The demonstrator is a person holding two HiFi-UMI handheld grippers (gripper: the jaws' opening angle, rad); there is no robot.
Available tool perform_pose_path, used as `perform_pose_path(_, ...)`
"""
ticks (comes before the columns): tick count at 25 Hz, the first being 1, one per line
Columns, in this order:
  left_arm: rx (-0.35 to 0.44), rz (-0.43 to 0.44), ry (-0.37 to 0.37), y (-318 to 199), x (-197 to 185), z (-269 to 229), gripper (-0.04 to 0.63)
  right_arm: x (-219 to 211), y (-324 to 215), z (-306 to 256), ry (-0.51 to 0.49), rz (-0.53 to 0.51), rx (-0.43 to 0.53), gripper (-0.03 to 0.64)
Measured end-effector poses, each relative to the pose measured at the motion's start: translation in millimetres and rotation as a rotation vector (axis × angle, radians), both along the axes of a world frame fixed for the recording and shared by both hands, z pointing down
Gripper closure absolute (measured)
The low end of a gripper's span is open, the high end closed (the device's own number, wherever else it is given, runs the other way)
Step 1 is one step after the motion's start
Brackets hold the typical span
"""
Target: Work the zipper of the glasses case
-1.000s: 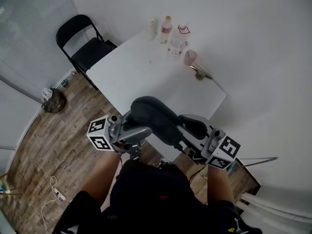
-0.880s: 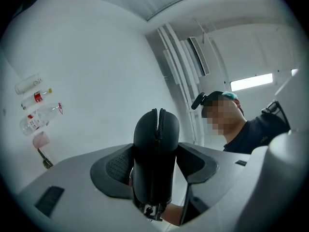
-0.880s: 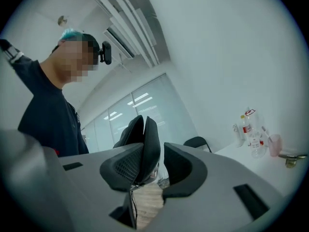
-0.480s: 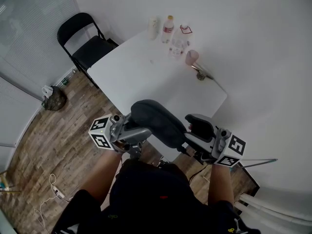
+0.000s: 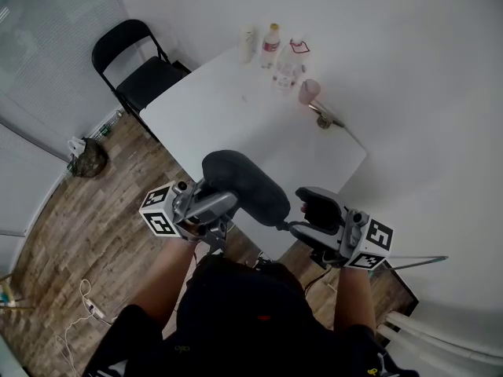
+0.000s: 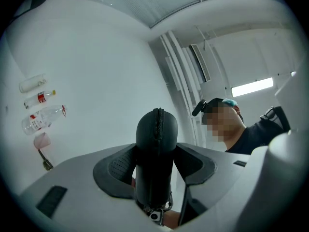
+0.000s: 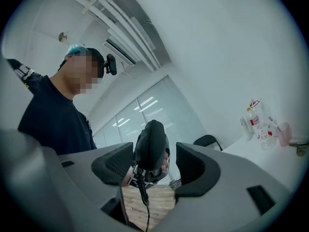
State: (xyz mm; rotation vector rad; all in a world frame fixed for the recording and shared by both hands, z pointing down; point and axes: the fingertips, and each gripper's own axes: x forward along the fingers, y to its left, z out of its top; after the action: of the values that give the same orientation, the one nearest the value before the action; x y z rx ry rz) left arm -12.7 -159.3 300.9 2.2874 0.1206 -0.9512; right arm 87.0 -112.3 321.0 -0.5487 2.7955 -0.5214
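The dark oval glasses case [image 5: 240,183] hangs in the air above the table's near edge. In the left gripper view the case [image 6: 155,144] stands upright with its zipper line facing the camera. My left gripper [image 6: 155,164] has just been closing and both pads press on the case's sides. My right gripper [image 5: 312,214] sits to the case's right, apart from it. Its jaws have just been opening and its pads [image 7: 113,166] touch nothing. The case [image 7: 151,149] shows beyond them, and the zipper pull's cord [image 7: 143,195] dangles below it.
A white table [image 5: 236,116] lies ahead, with bottles [image 5: 269,45], a pink cup [image 5: 308,91] and a small metal item at its far edge. A black folding chair [image 5: 137,69] stands at the table's left. On the wood floor are a bag [image 5: 85,163] and a cable [image 5: 86,305].
The right gripper's jaws have spread and drawn back to the right, away from the case's end. The left gripper has shifted the case slightly left and tilted it.
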Motion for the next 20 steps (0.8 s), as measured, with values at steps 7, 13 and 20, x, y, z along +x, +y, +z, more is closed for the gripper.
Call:
perform_pose_path(7, 0.03, -0.009, -0.062, 8, 13, 3, 0.337, -28, 2, 8, 0.018, -0.051, -0.03, 0.31)
perform_pose_path(13, 0.048, -0.022, -0.094, 12, 16, 3, 0.336, -38, 0, 16, 0.05, -0.046, -0.034, 0.336)
perform_pose_path(20, 0.133, -0.063, -0.171, 17, 29, -2, 0.336, -31, 0, 11, -0.012, -0.042, -0.032, 0.356)
